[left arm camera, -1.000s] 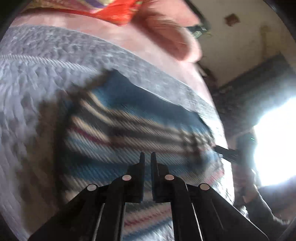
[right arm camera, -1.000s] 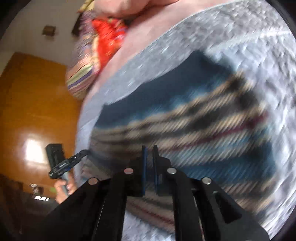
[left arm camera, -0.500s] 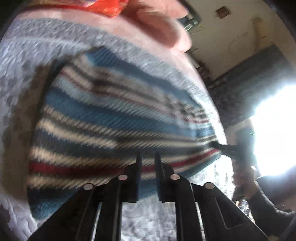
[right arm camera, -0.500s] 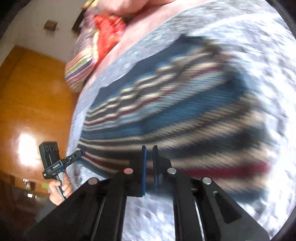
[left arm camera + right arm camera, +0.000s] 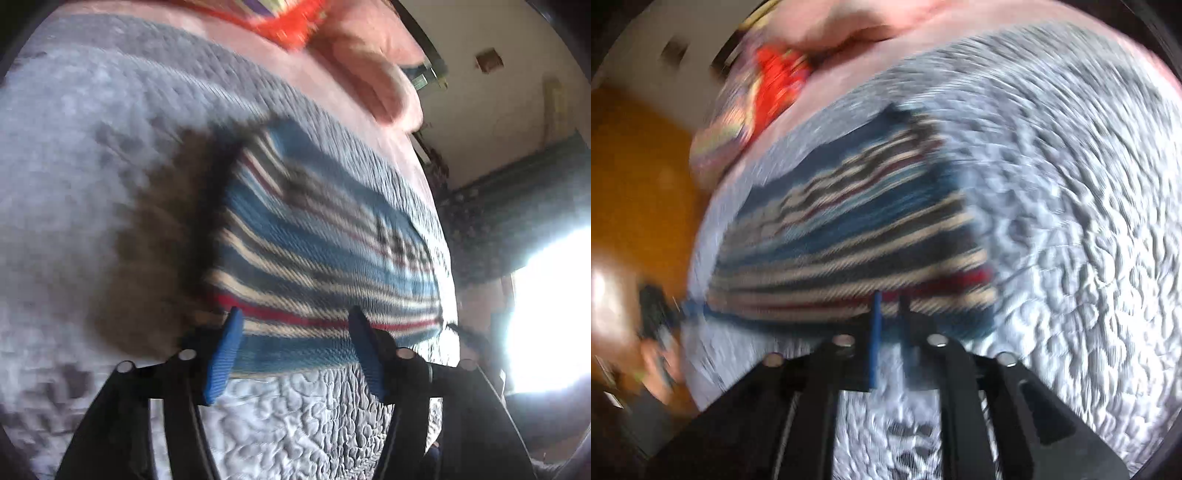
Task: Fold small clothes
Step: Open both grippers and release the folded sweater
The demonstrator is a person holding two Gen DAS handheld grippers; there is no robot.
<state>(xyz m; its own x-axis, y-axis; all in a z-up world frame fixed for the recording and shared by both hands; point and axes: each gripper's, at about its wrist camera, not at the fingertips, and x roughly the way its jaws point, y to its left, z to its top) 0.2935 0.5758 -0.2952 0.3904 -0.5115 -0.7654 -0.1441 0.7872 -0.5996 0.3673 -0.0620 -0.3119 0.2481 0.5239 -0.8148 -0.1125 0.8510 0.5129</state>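
Striped knit garment point(image 5: 325, 258) lies flat on the quilted bedspread point(image 5: 92, 184), folded to a compact rectangle; stripes blue, navy, cream, one red band along the near hem. It sits toward the far part of the spread, just short of the pink sheet point(image 5: 354, 92) beyond. In the right wrist view the same garment point(image 5: 849, 229) shows a thick stacked right edge, so more than one layer by the look of it.

Left gripper point(image 5: 295, 350): blue-padded jaws spread wide, holding nothing, tips over the near hem. Cannot tell whether they touch the cloth.

Right gripper point(image 5: 888, 321): jaws close together with a narrow gap, at the near hem. Frame is motion-blurred; cannot tell whether any fabric is pinched between them.

Judgement: a fold looks just laid down, the left side let go. Next move likely needs either another fold across the width or smoothing; that calls for a clean pinch of all layers at the near corners.

Textures: garment coarse ribbed knit, limp, thick at the folds. Bedspread grey-white, puckered quilting, soft underlay. Multicoloured red pillow point(image 5: 775, 81) at the far edge of the bed; wooden panel point(image 5: 635, 166) at left.
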